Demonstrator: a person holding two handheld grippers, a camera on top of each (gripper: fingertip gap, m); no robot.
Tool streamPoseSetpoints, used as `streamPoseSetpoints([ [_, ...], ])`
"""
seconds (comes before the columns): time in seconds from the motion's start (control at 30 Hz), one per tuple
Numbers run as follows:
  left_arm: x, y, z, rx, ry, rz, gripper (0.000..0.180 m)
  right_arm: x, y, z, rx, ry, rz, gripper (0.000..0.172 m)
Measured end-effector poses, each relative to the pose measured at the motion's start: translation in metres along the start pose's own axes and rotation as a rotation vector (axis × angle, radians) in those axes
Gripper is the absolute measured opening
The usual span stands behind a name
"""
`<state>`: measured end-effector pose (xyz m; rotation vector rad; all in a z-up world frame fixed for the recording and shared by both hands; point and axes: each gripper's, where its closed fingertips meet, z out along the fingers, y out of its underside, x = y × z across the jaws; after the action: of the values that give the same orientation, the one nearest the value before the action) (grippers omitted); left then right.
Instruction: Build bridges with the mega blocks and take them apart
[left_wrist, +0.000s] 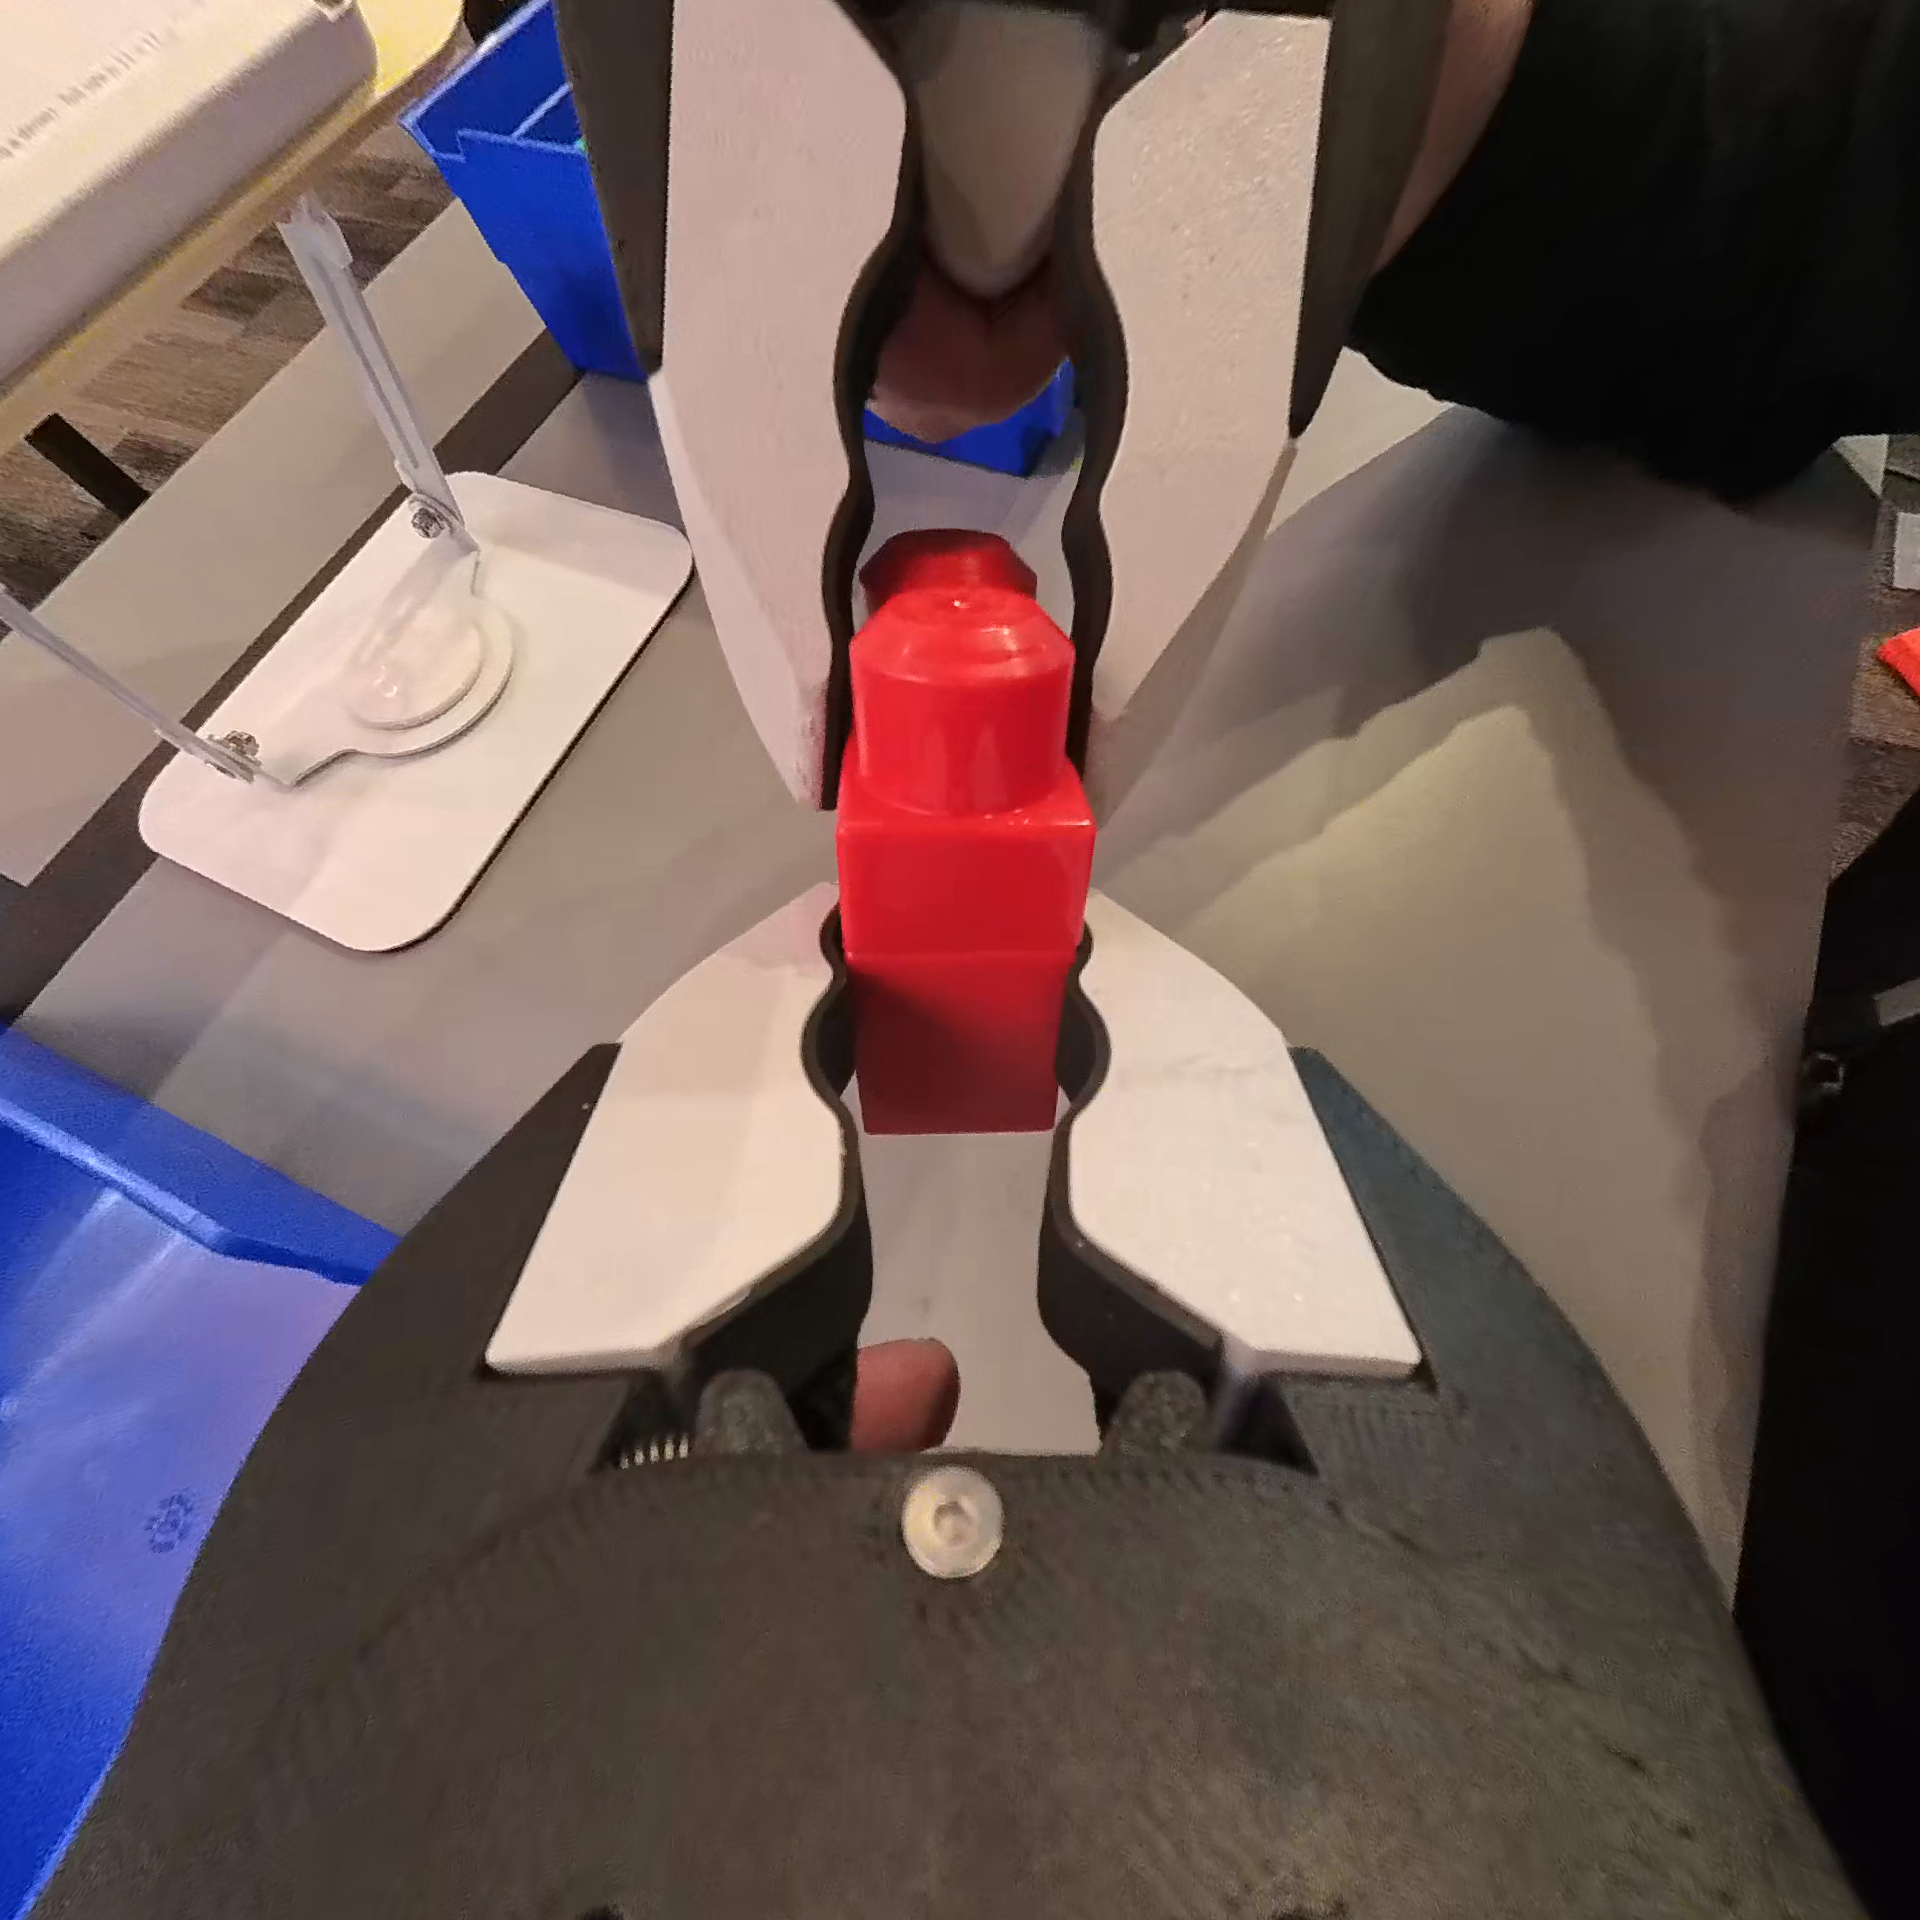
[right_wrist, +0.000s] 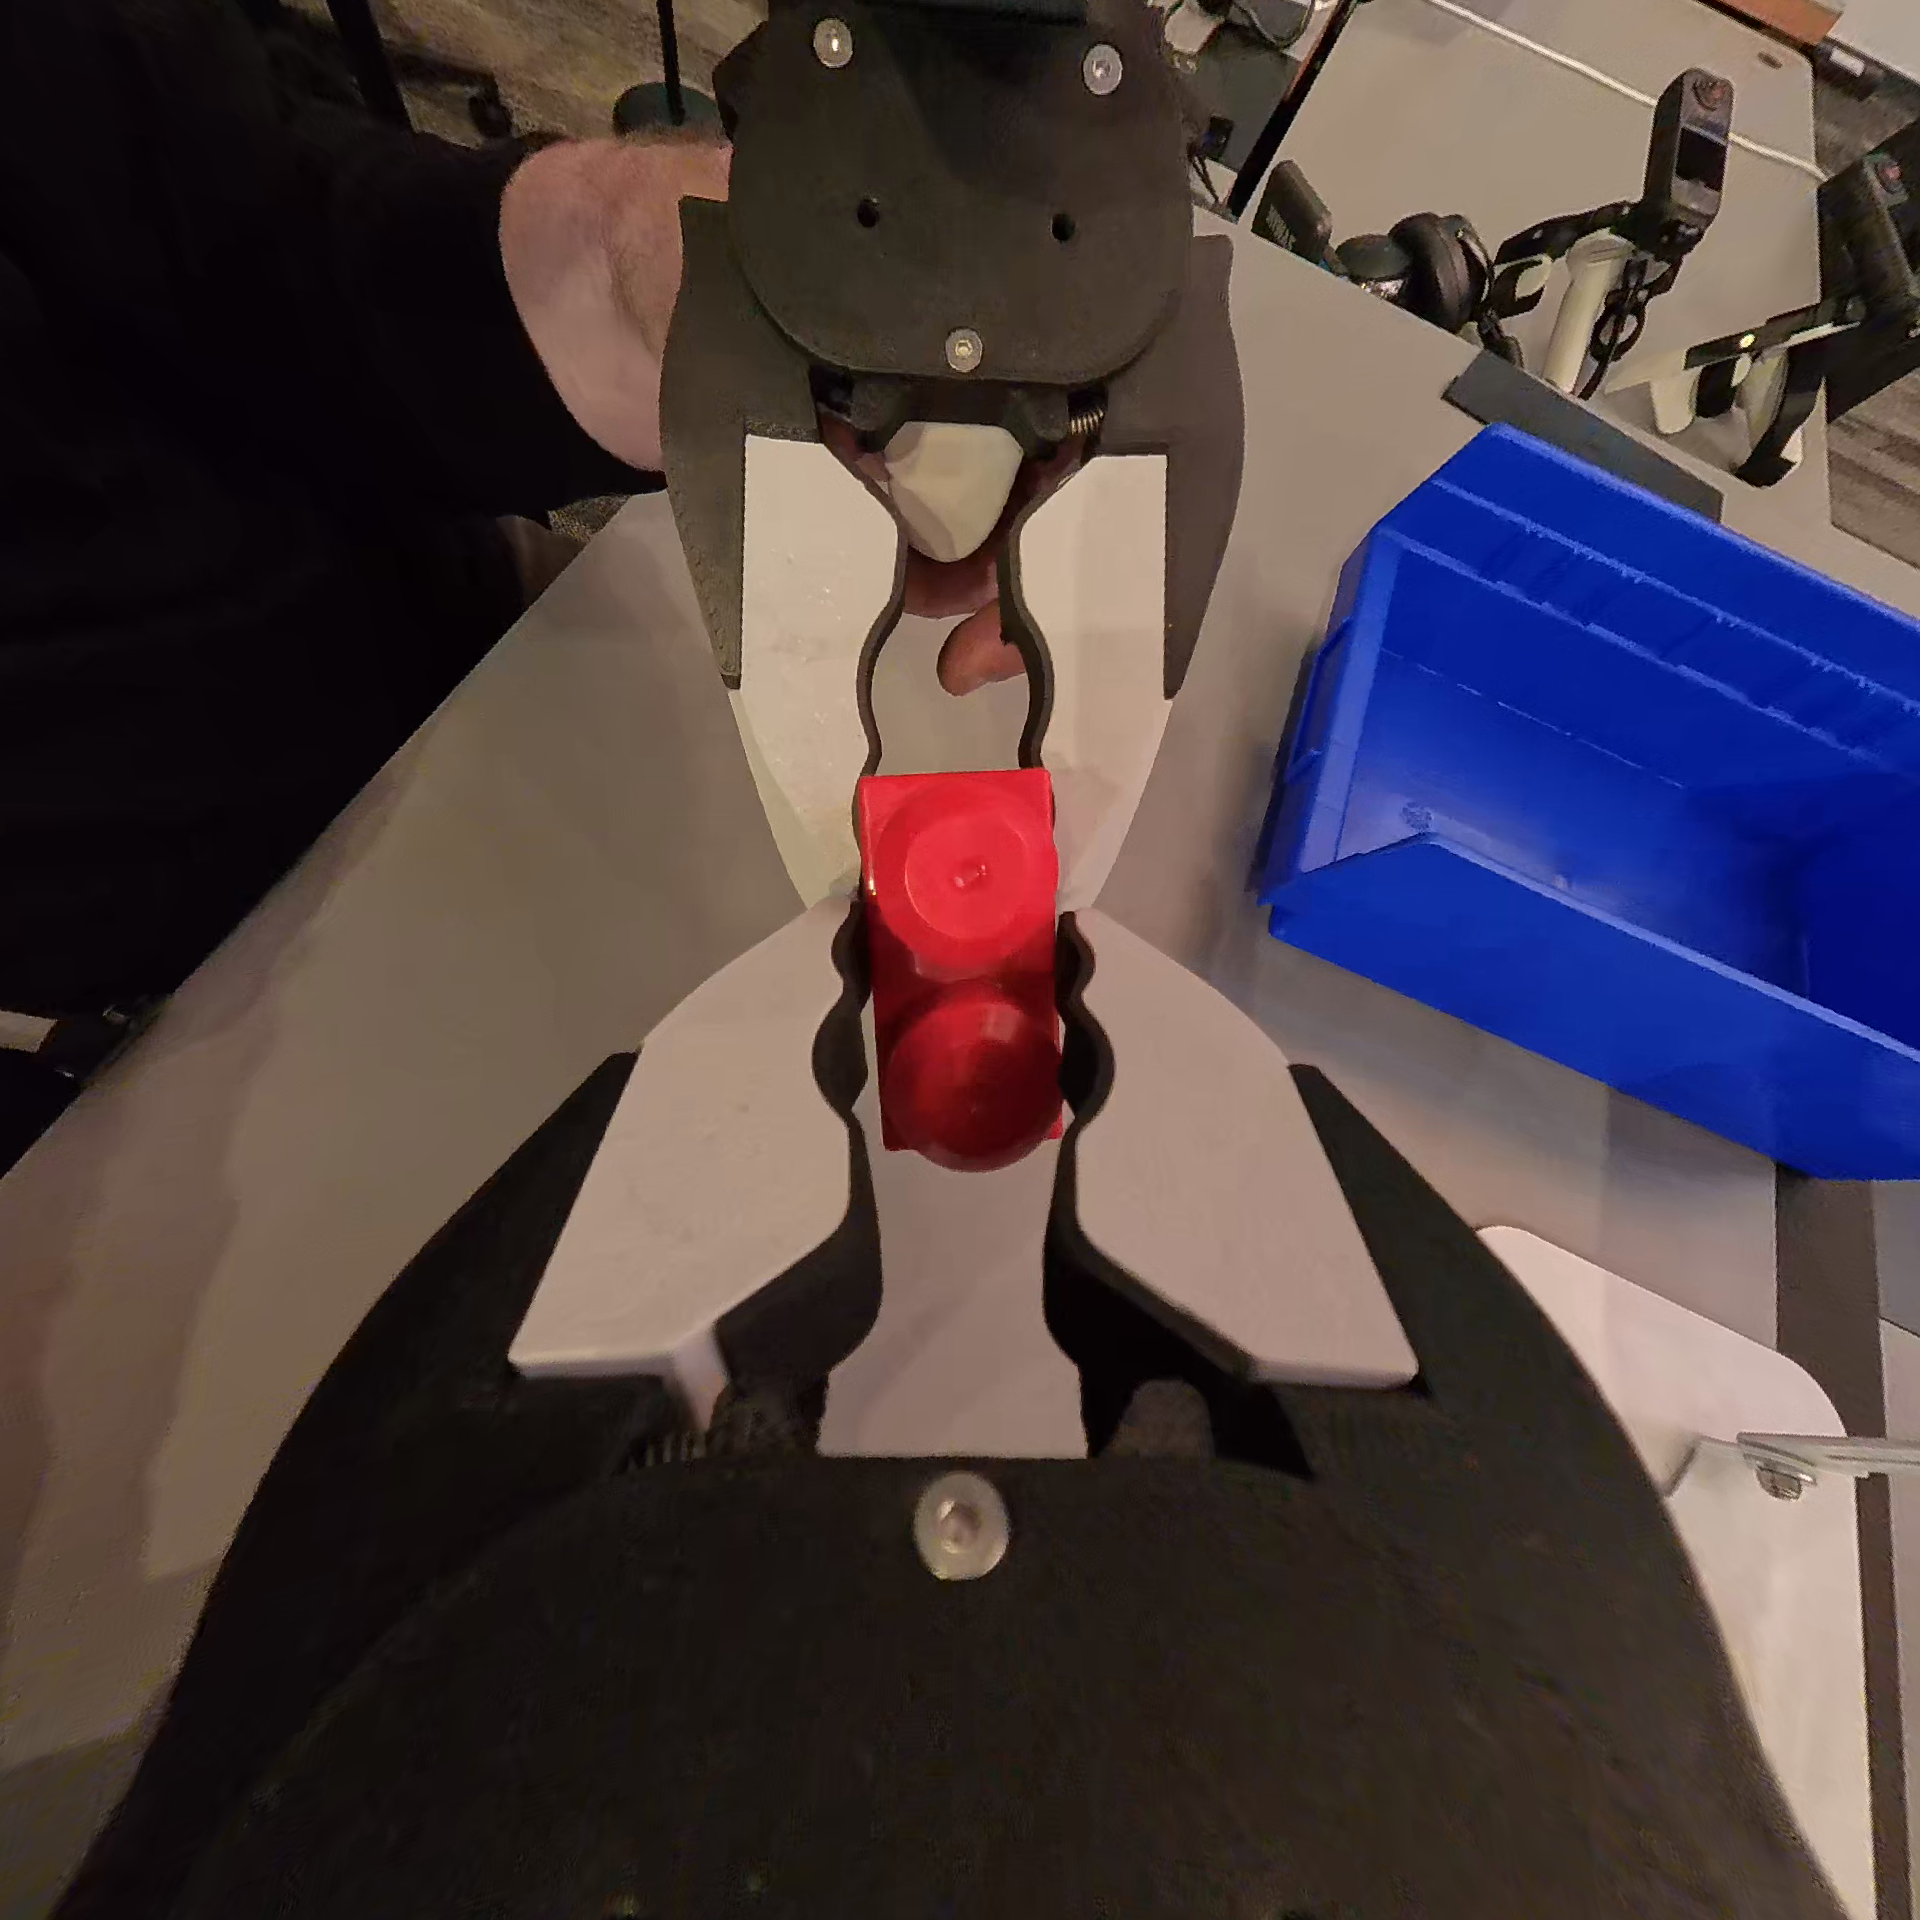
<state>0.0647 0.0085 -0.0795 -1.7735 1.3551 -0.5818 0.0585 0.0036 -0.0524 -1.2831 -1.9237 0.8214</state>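
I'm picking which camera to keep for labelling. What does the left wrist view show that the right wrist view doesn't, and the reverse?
Only the left wrist view: the red block's side, one stud pointing up, and a clear stand on a white plate.

Only the right wrist view: the block's top with both studs, a hand behind the far tongs, and the inside of a blue bin.

Both: left tongs and right tongs gripping the same block from opposite ends, above the grey table.

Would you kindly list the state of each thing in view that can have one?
Red block: off the table, gripped at both ends, studs toward the right wrist camera.
Left gripper: shut on the block's one end.
Right gripper: shut on the other end.
Blue bin: on the table, open, nothing visible inside.
White stand: upright on the table.
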Motion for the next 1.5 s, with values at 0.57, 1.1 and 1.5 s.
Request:
streamPoseSetpoints([
  [0.57, -0.017, -0.010, -0.024, 0.248, 0.022, -0.077, 0.029, 0.021, -0.019, -0.061, 0.072, 0.152, -0.006, 0.034],
  [1.1, -0.028, 0.010, -0.007, 0.323, 0.054, -0.100, 0.000, -0.009, 0.122, -0.282, -0.371, 0.476, 0.271, 0.035],
  [1.5, -0.026, 0.006, -0.002, 0.322, 0.060, -0.103, 0.000, -0.031, 0.240, -0.274, -0.597, 0.345, 0.450, 0.035],
])
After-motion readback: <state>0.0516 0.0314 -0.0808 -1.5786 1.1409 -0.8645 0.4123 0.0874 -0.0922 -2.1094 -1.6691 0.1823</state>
